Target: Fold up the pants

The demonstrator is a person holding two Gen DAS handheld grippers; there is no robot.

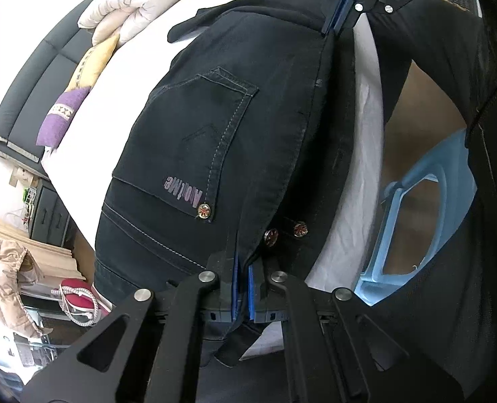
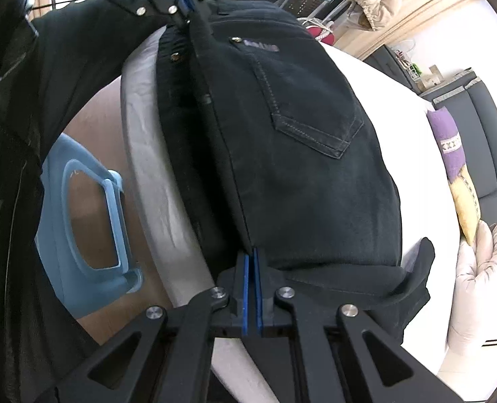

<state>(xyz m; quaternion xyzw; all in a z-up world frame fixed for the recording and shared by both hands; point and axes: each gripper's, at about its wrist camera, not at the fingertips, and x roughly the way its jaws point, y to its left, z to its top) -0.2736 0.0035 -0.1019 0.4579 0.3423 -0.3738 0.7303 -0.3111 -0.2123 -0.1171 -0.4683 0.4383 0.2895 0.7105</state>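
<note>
- Bed (image 1: 359, 154): white sheet, smooth with soft creases. Its near edge runs beside the pants; past it lies brown floor. Beyond the pants the sheet is bare up to the cushions.
- Pants (image 1: 215, 127): black denim, folded, lying on the bed close to its near edge. The long axis runs from one gripper to the other, along that edge. A back pocket (image 1: 208, 141) with pale stitching faces up. The waistband end, with metal rivets (image 1: 204, 210), is at the left gripper; the other end is at the right gripper.
- Sleeve (image 1: 416, 33): black, the person's, over the floor side.
- Bin (image 2: 80, 215): pale blue plastic with a cut-out handle, on the floor beside the bed edge.
- Jacket (image 1: 141, 3): white, quilted and puffy, at the far side of the bed.
- Cushion (image 1: 77, 97): purple and yellow with a patterned band, touching the jacket.
- Left gripper (image 1: 244, 288): black frame, blue pads, clenched on the waistband edge of the pants.
- Right gripper (image 2: 251, 285): same build, pads pressed together on the folded edge at the opposite end of the pants.
</note>
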